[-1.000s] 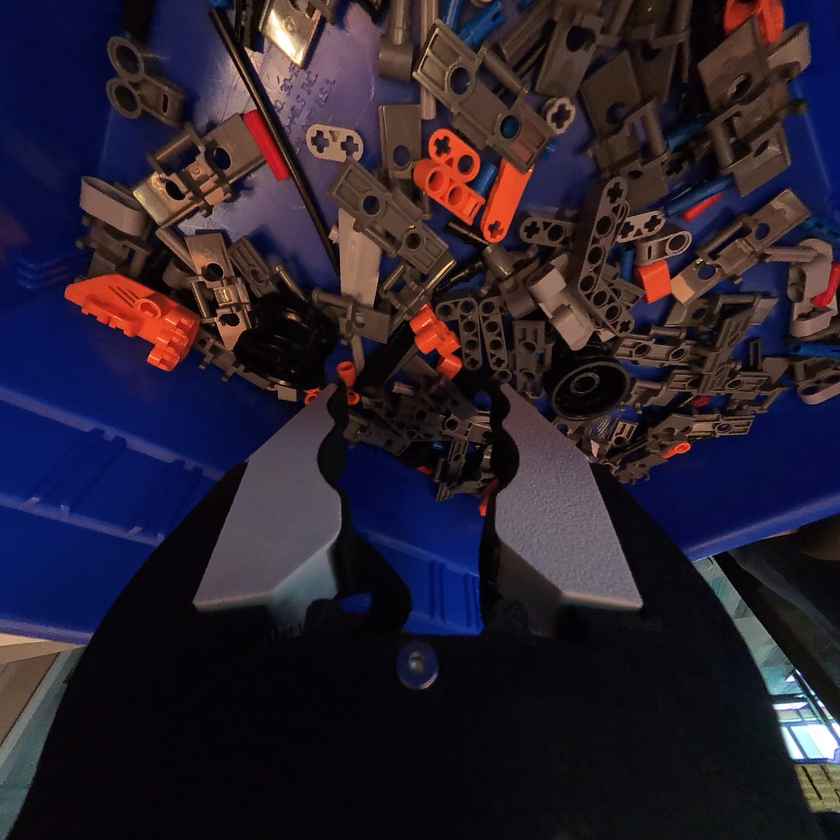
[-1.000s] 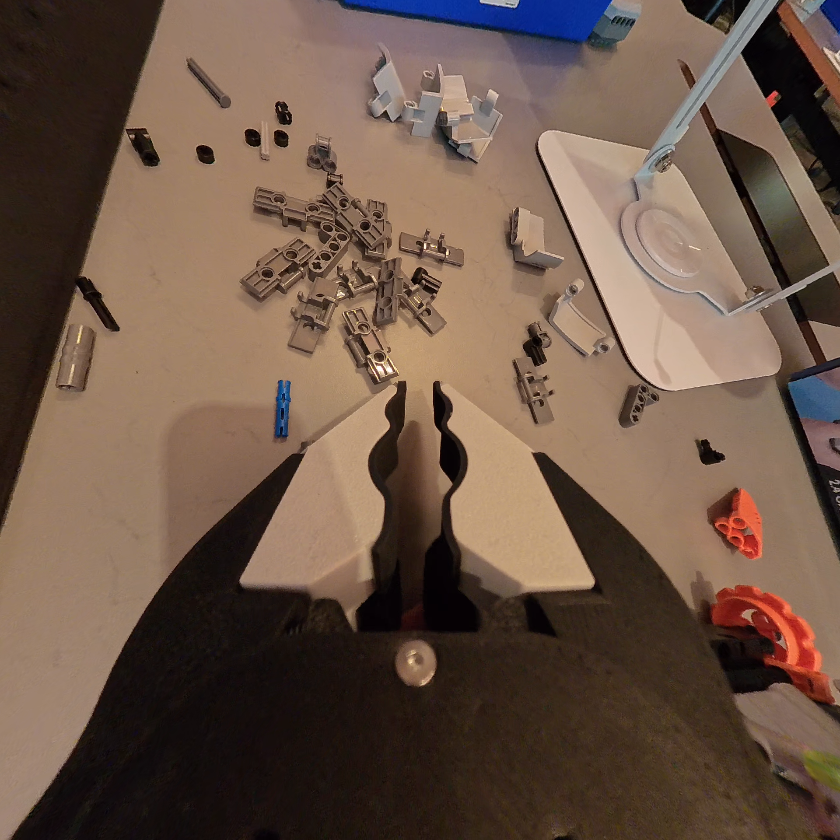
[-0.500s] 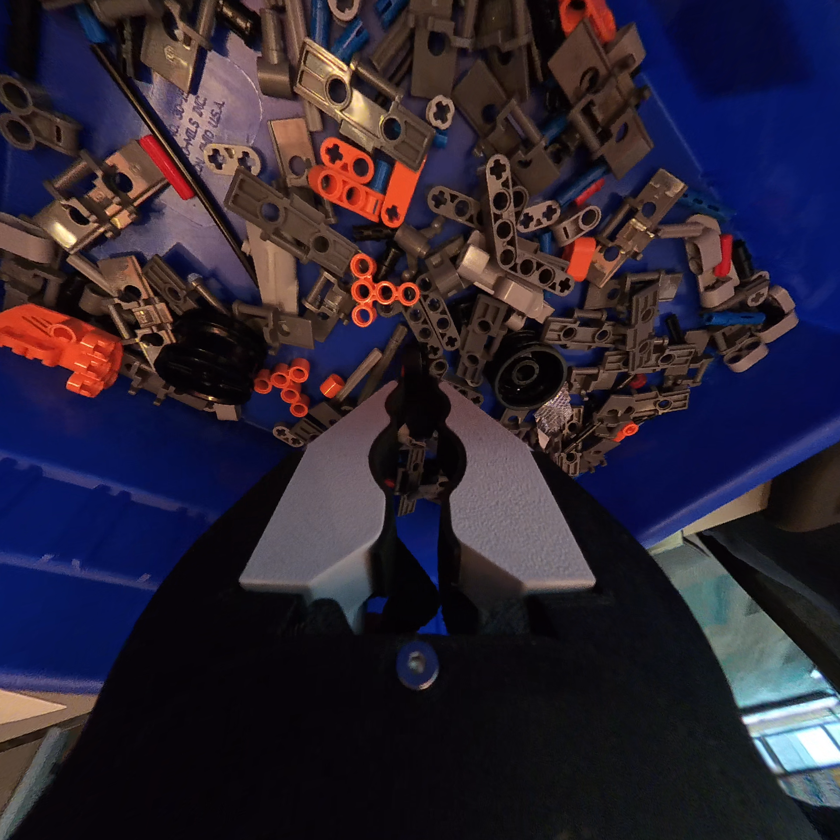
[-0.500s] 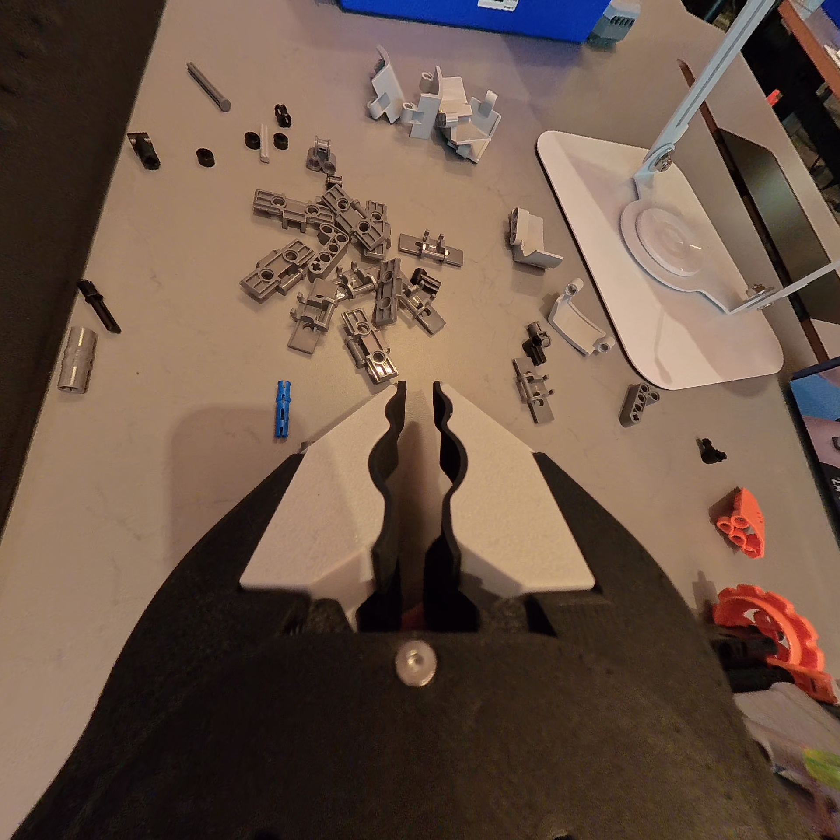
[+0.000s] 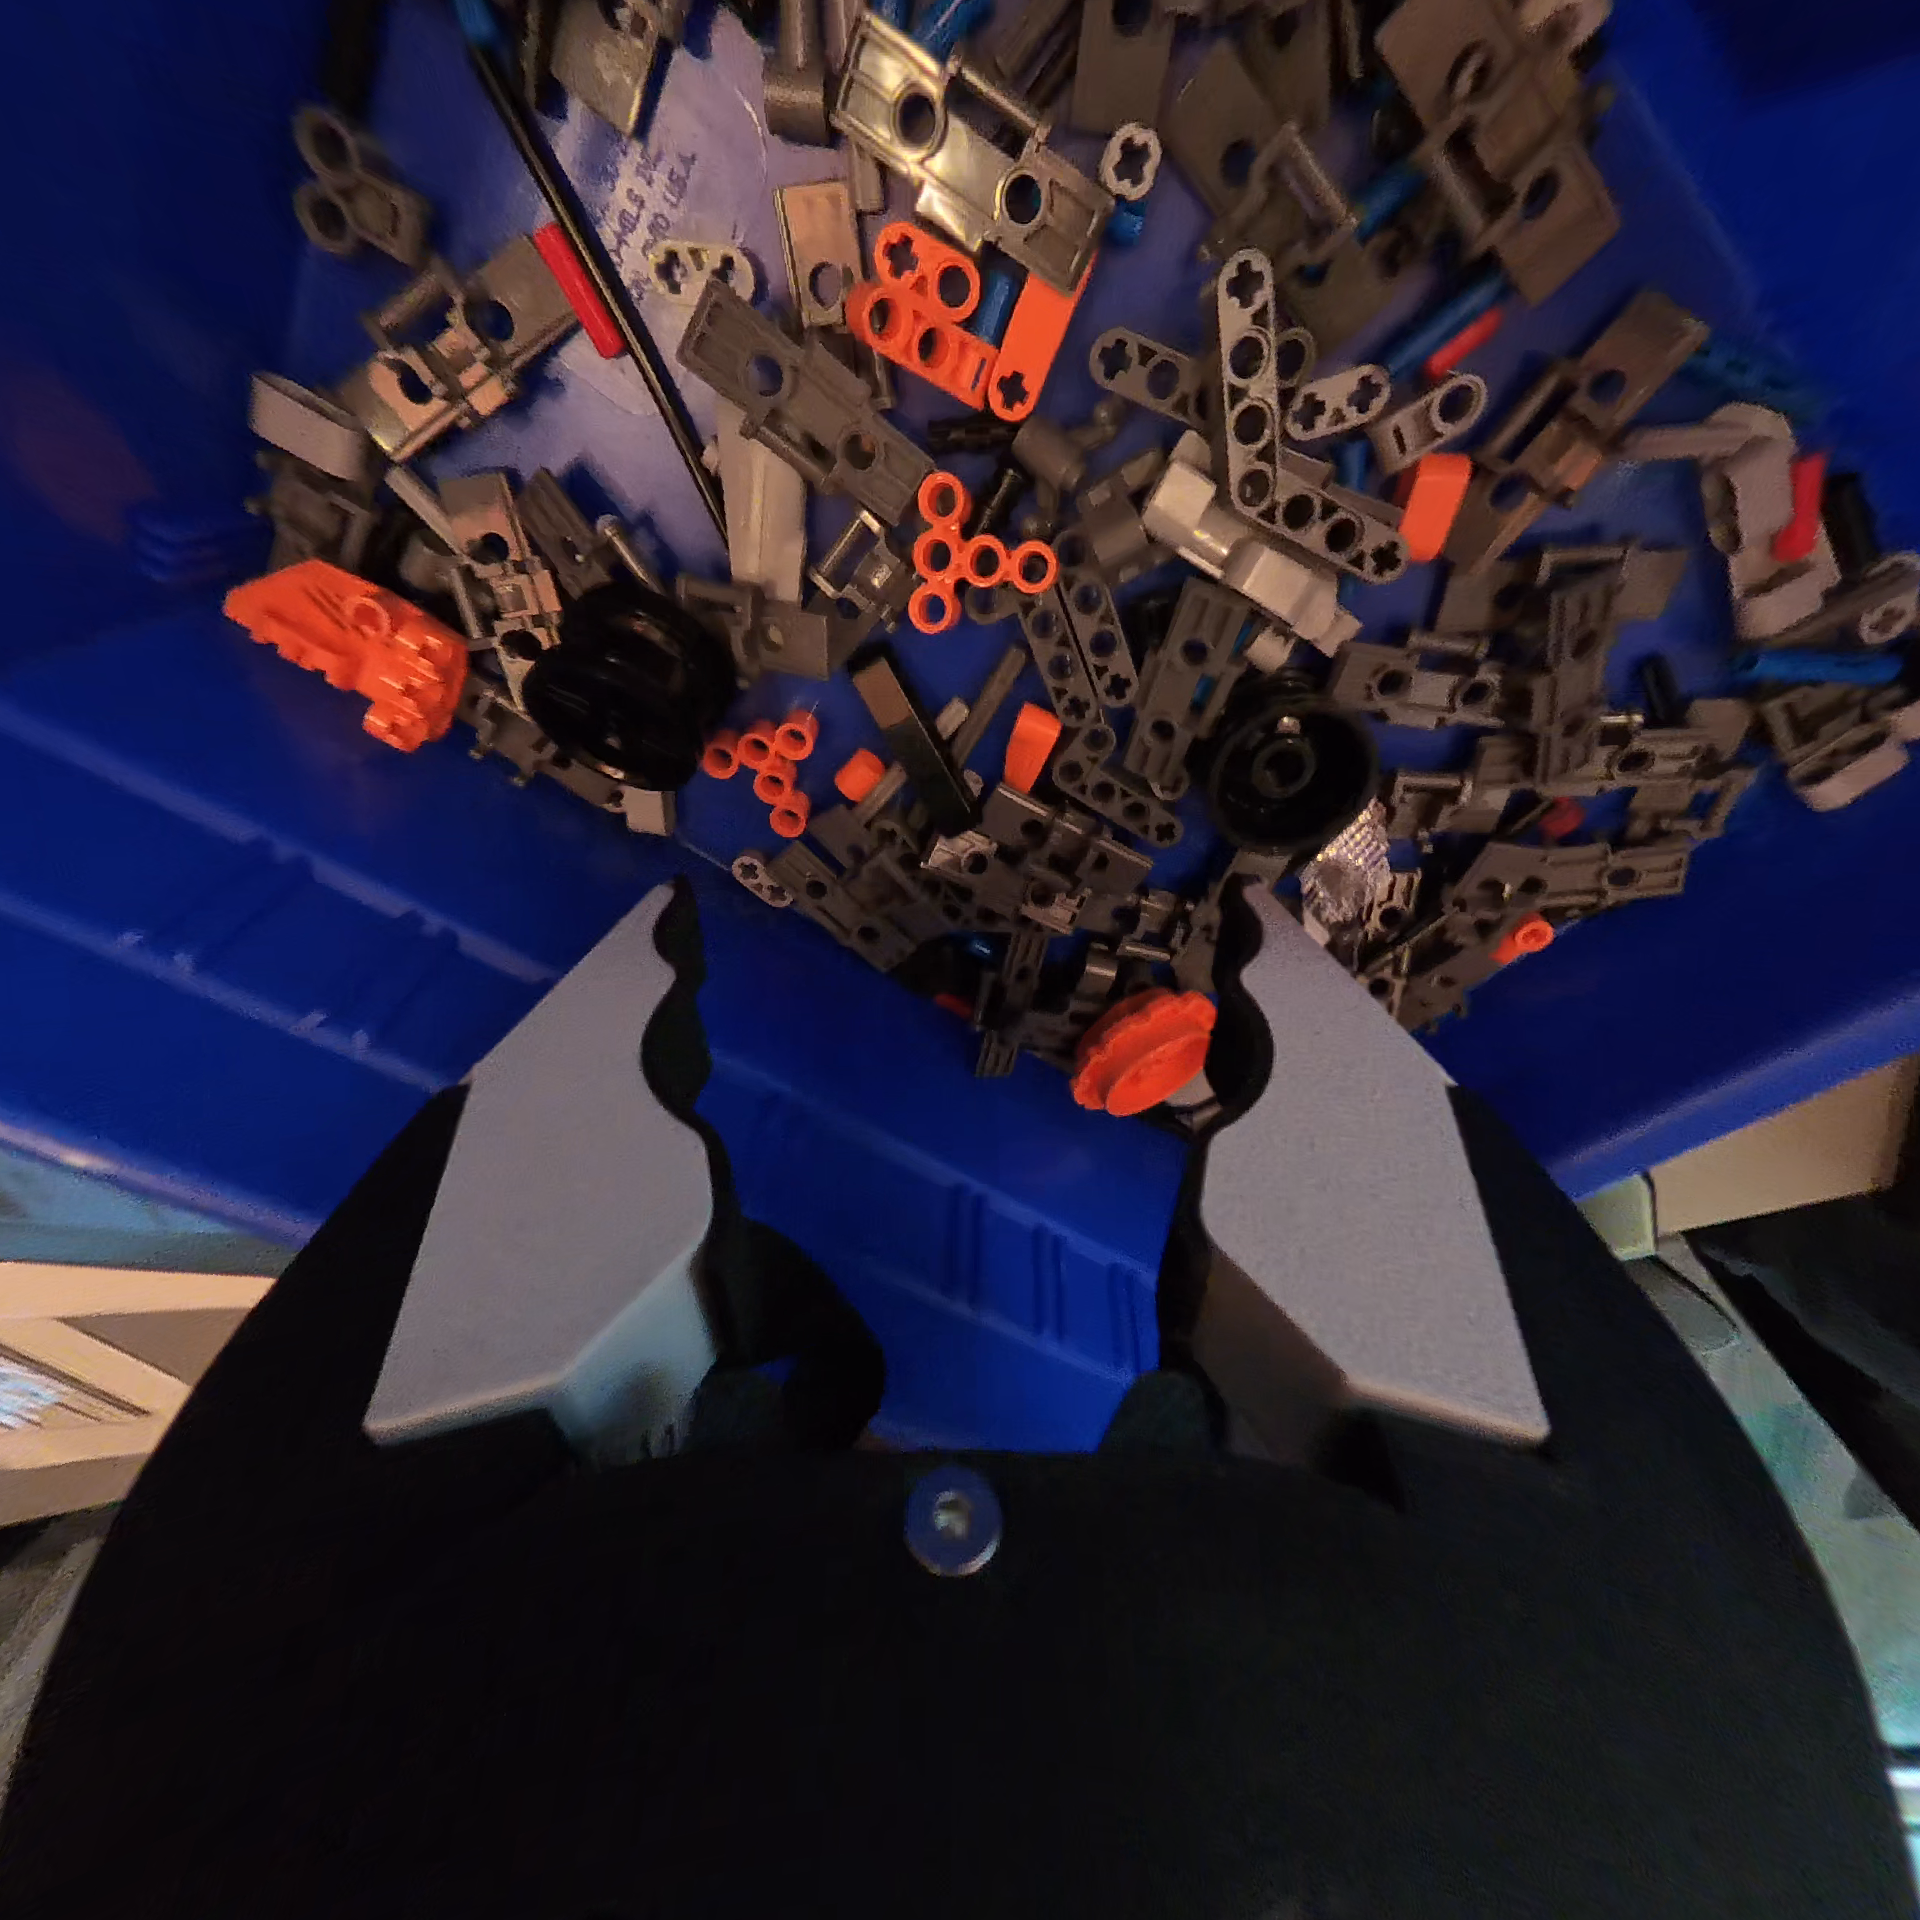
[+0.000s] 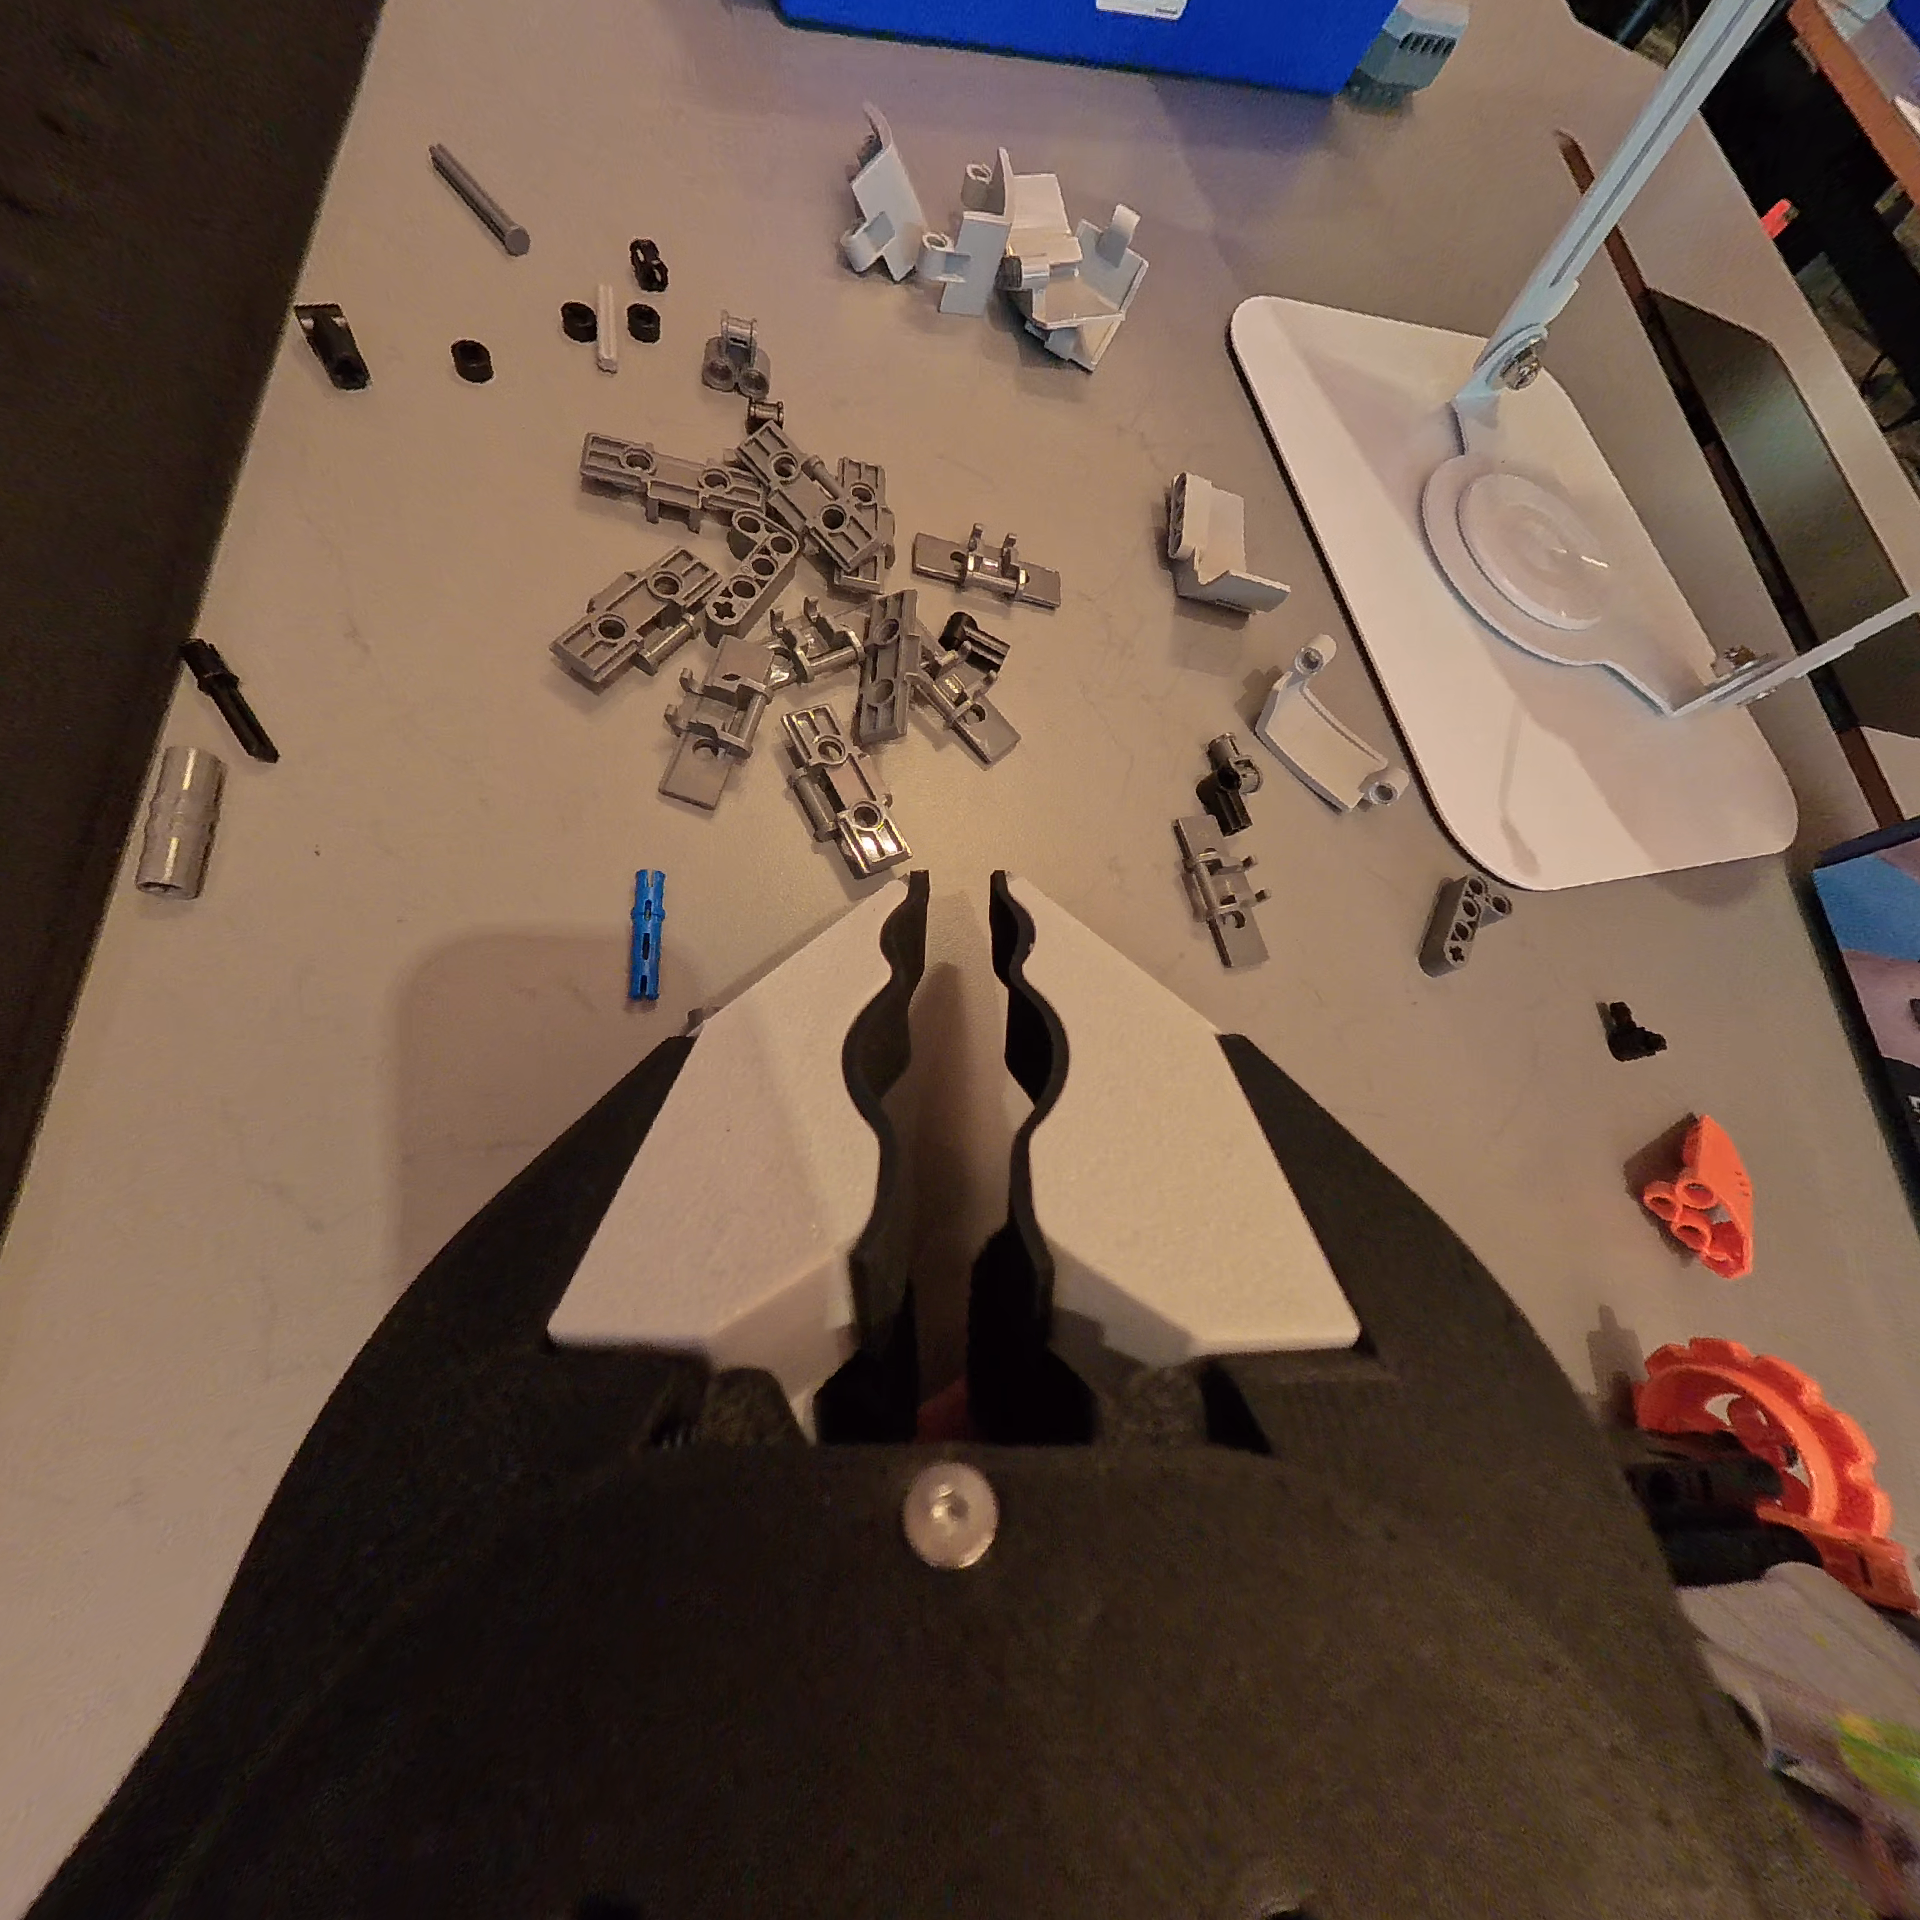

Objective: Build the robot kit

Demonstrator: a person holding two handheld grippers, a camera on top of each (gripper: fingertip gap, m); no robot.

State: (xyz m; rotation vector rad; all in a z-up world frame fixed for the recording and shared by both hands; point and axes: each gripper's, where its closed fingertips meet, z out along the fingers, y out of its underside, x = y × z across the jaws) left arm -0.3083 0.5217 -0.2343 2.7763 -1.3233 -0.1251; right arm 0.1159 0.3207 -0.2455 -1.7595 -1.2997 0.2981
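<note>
My left gripper (image 5: 956, 904) is open wide over a blue bin (image 5: 260, 935) filled with many dark grey, black and orange building-toy parts (image 5: 1039, 862). It holds nothing. An orange round toothed piece (image 5: 1143, 1049) lies against the inside of its right finger. A black wheel (image 5: 1294, 769) sits just beyond that finger. My right gripper (image 6: 954, 894) hovers over a grey table (image 6: 312, 1143), its jaws nearly together with only a narrow gap and nothing between them. A pile of grey plate-like parts (image 6: 769, 623) lies just ahead of its tips.
On the table are a blue pin (image 6: 646, 935), a silver cylinder (image 6: 182, 821), light grey panels (image 6: 997, 260), a white stand base (image 6: 1507, 582) at right, and orange parts (image 6: 1704, 1205) at the right edge. The bin (image 6: 1081, 31) shows at the far end. My left gripper is the nearer one to the orange round toothed piece (image 5: 1143, 1049): about 5 cm, against 45 cm.
My left gripper, open in the pile a second ago, shut on small dark parts half a second ago. It is now open wide and empty. The right gripper has not moved.
</note>
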